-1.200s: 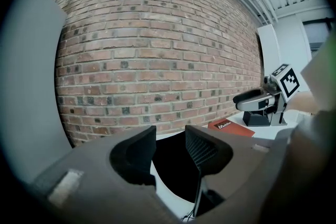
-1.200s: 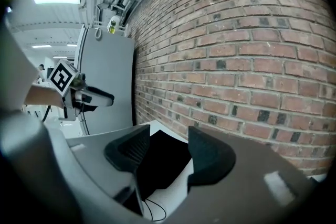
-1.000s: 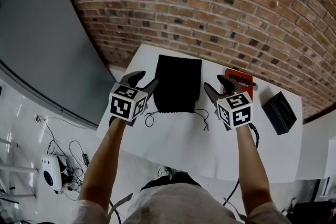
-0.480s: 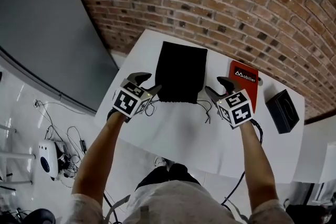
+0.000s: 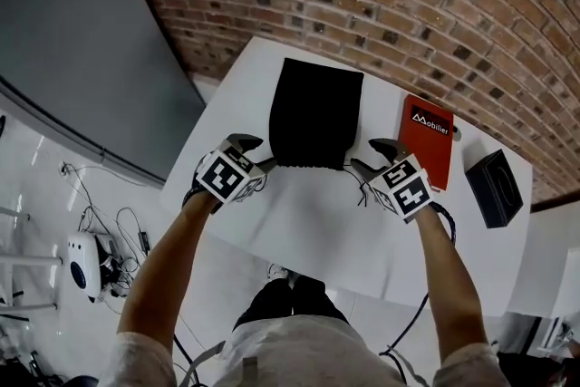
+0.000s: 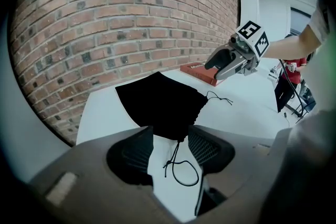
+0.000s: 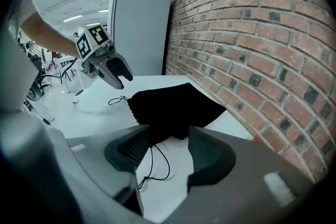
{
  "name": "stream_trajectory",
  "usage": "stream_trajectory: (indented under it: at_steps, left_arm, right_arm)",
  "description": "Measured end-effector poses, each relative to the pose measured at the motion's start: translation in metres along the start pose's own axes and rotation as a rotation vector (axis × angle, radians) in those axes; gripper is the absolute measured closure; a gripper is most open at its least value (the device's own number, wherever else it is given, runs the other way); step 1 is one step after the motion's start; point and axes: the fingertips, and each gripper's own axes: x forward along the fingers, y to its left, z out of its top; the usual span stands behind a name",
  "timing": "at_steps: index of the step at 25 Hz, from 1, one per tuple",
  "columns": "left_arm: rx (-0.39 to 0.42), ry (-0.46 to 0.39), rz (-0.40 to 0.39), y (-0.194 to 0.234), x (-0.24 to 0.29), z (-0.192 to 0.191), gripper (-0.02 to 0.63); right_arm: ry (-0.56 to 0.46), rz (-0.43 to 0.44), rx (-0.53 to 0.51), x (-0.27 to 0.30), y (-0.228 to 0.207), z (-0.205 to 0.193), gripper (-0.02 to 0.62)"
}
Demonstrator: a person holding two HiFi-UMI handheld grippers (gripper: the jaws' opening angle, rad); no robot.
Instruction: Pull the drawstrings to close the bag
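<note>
A black drawstring bag (image 5: 315,113) lies flat on the white table (image 5: 317,236), its gathered mouth toward me. My left gripper (image 5: 256,152) is open at the mouth's left corner. In the left gripper view the left drawstring (image 6: 181,168) loops on the table between the spread jaws of this gripper (image 6: 170,149), below the bag (image 6: 163,102). My right gripper (image 5: 372,155) is open at the right corner. In the right gripper view the right drawstring (image 7: 152,165) lies between the jaws of this gripper (image 7: 163,152), which straddle the bag's corner (image 7: 176,107). Neither cord is pinched.
A red book (image 5: 428,140) lies to the right of the bag, with a black box (image 5: 494,188) beyond it near the table's right side. A brick wall (image 5: 408,4) runs behind the table. Cables and a white device (image 5: 82,266) lie on the floor at the left.
Both grippers have moved forward and down to the bag's mouth corners, so each drawstring now lies between open jaws. The bag has not moved.
</note>
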Motion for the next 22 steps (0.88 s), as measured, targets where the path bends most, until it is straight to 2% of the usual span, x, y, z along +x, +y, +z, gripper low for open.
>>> stream_trajectory:
  at_steps: [8, 13, 17, 22]
  left_arm:
    - [0.095, 0.107, -0.045, -0.007, 0.023, -0.021, 0.393]
    - [0.151, 0.17, -0.108, -0.014, 0.041, -0.038, 0.394]
    - [0.174, 0.243, -0.123, -0.014, 0.047, -0.05, 0.403]
    - [0.184, 0.274, -0.139, -0.014, 0.054, -0.053, 0.408]
  right_arm:
    - [0.07, 0.095, -0.041, 0.022, 0.013, -0.026, 0.365]
    - [0.111, 0.156, -0.082, 0.035, 0.02, -0.039, 0.365]
    - [0.143, 0.212, -0.109, 0.046, 0.029, -0.048, 0.365]
    - [0.175, 0.28, -0.144, 0.056, 0.038, -0.056, 0.37]
